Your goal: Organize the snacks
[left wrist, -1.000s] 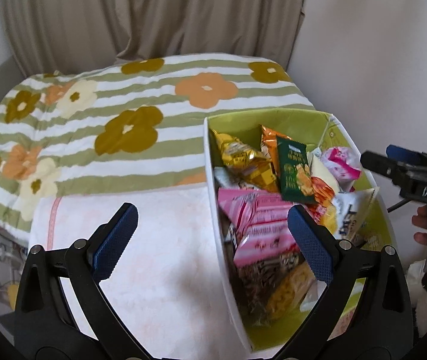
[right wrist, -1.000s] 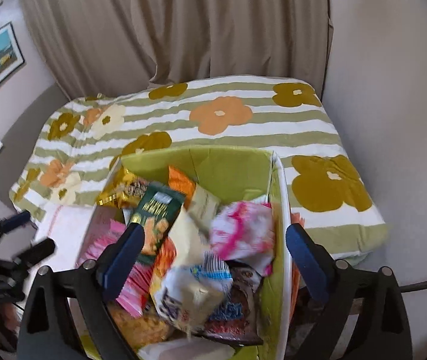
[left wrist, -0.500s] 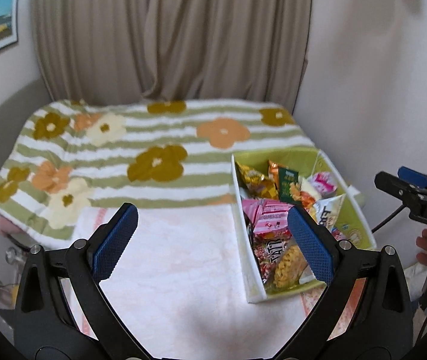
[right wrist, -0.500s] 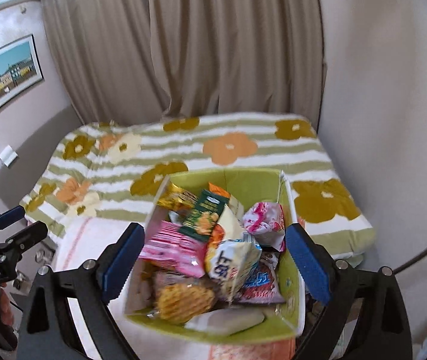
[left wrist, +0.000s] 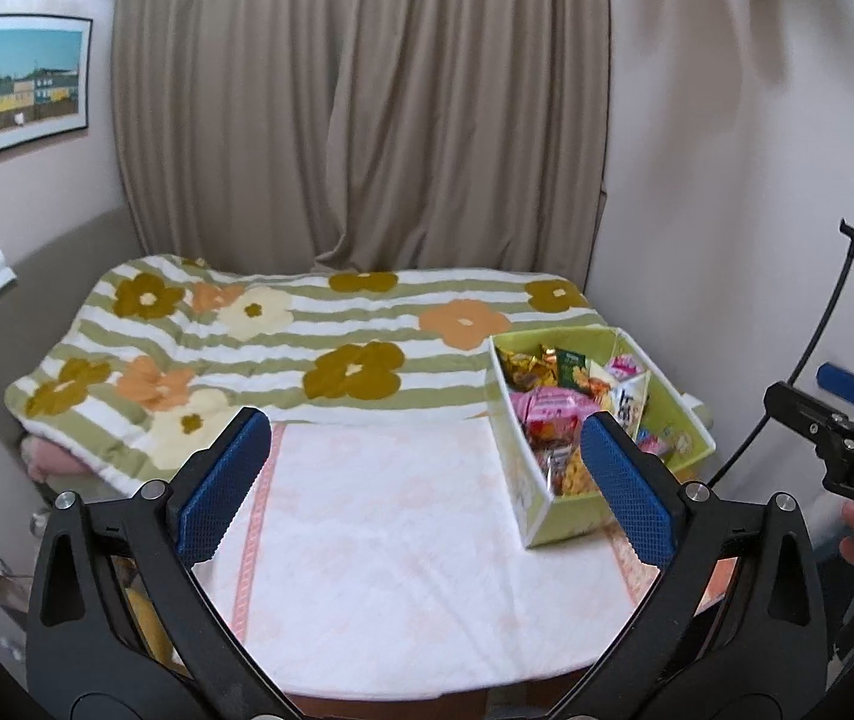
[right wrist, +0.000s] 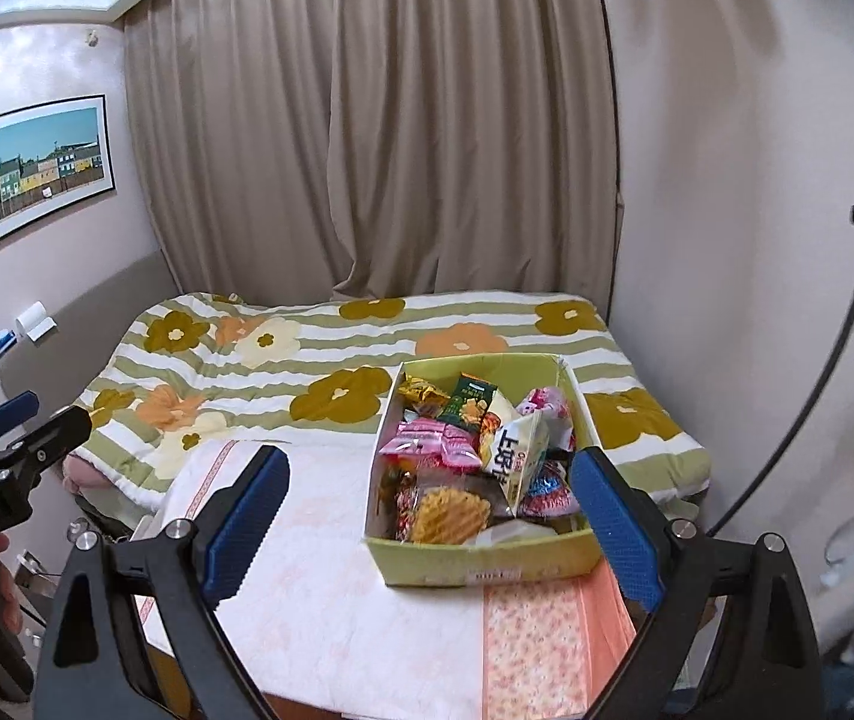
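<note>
A green box [right wrist: 487, 564] crammed with snack packets [right wrist: 463, 456] sits at the table's [left wrist: 378, 546] far right corner, next to the flowered bed [left wrist: 282, 336]. The left gripper [left wrist: 427, 486] and the right gripper [right wrist: 427, 510] both gape wide above the table, holding nothing.

Black claw [left wrist: 427, 480] frames carry blue textured pads [left wrist: 219, 489], silver screws.
</note>
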A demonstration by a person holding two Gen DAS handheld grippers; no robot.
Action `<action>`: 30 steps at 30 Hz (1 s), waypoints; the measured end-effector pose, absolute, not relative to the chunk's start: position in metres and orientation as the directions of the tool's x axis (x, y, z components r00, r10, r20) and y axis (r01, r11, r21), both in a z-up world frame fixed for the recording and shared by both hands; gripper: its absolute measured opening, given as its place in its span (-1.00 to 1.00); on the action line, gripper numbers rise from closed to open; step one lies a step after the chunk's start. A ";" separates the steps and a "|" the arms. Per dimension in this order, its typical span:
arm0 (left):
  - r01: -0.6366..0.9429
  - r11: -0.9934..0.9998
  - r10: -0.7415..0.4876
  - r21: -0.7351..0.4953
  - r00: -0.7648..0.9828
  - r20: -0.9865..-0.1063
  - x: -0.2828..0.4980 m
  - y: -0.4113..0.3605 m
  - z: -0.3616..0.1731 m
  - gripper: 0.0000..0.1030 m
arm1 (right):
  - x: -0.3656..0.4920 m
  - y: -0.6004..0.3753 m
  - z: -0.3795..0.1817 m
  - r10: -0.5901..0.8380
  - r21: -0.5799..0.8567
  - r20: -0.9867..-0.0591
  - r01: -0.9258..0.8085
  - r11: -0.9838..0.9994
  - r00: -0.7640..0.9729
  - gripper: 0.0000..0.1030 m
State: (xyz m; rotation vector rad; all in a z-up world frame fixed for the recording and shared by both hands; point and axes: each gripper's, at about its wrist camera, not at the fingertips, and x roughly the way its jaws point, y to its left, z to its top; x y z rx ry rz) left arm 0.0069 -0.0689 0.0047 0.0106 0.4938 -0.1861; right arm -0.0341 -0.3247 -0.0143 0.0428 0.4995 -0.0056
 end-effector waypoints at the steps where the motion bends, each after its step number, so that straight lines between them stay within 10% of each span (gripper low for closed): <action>1: 0.178 0.984 -0.172 -0.031 0.865 -0.472 0.002 -0.067 0.004 0.99 | -0.039 -0.321 -0.015 -0.004 0.031 -0.475 0.021 0.999 0.880 0.83; 30: 0.206 0.978 -0.200 -0.033 0.879 -0.432 -0.021 -0.056 0.006 0.99 | -0.065 -0.303 -0.017 -0.043 0.043 -0.437 0.069 0.997 0.898 0.83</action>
